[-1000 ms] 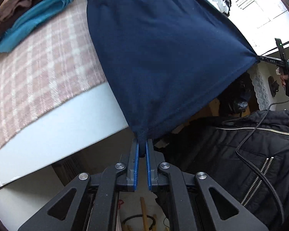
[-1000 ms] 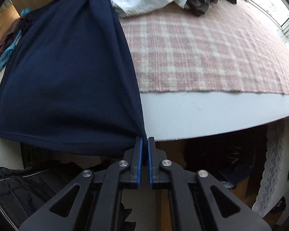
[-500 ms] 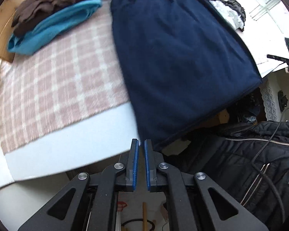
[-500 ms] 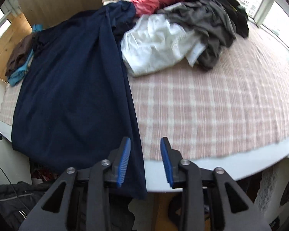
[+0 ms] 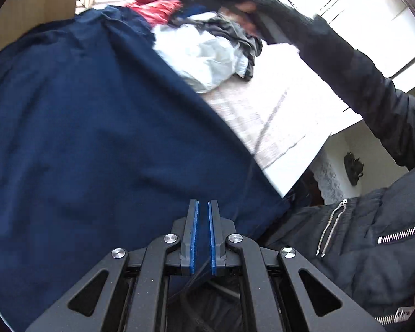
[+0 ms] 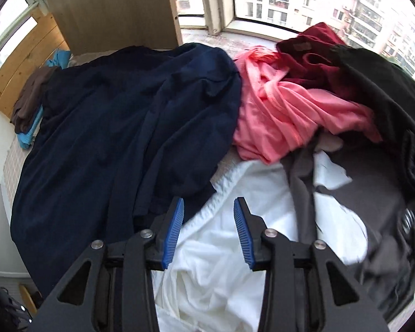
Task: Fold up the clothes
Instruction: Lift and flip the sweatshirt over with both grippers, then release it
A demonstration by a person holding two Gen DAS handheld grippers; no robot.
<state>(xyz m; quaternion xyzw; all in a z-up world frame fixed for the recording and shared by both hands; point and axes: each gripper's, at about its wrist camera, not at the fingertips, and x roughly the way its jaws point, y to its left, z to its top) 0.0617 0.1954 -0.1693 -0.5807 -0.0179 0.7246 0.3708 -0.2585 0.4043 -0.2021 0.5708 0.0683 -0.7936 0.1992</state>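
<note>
The big dark blue cloth garment (image 6: 119, 138) lies spread on the bed. It looks soft and floppy; grab its corners. The left gripper (image 5: 203, 221) is pinched together, empty. The right gripper (image 6: 209, 218) is spread apart.

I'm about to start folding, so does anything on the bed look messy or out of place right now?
Yes. The navy garment is spread out but rumpled, its near edge hanging over the bed's edge. Beside it, pink, maroon, white, grey and black clothes lie in a tangled, unfolded heap.
</note>
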